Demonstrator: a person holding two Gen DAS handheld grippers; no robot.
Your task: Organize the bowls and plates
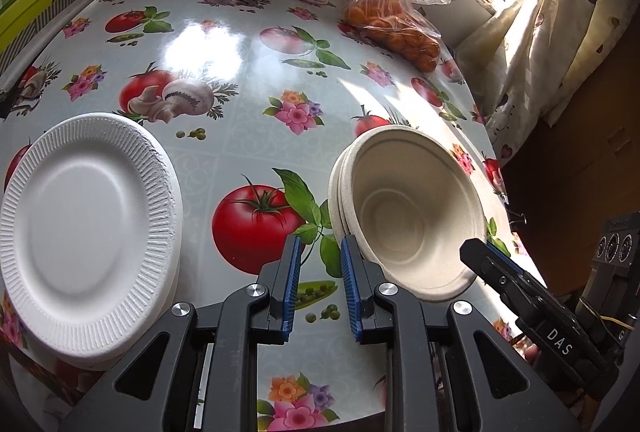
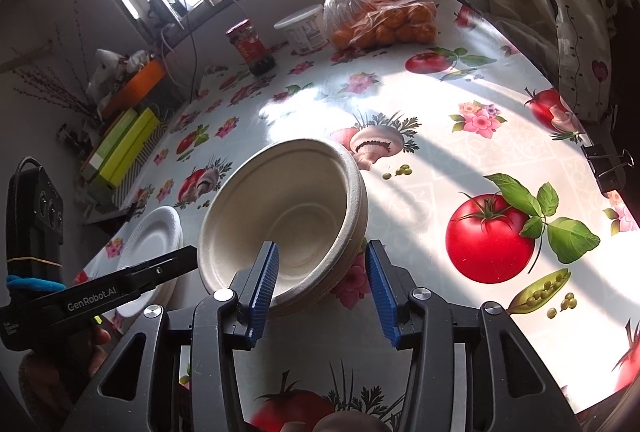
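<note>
While the stack of bowls [image 2: 284, 220] sits tilted on the table [image 2: 460, 147], its mouth facing the right gripper [image 2: 322, 276], the near rim lies between that gripper's spread fingers — the left pad [image 2: 264, 282] inside the top bowl, the right pad outside the wall, neither visibly pressing. The right gripper is thus the nearer tool; a closing pinch on the rim appears to be the coming move. The left gripper [image 1: 320, 286] hovers just left of the bowls [image 1: 408, 216], partly open and holding nothing, though its right finger [image 1: 352, 284] may touch the outer rims. The stack of plates [image 1: 86, 236] rests flat at far left — apart from the bowls.
</note>
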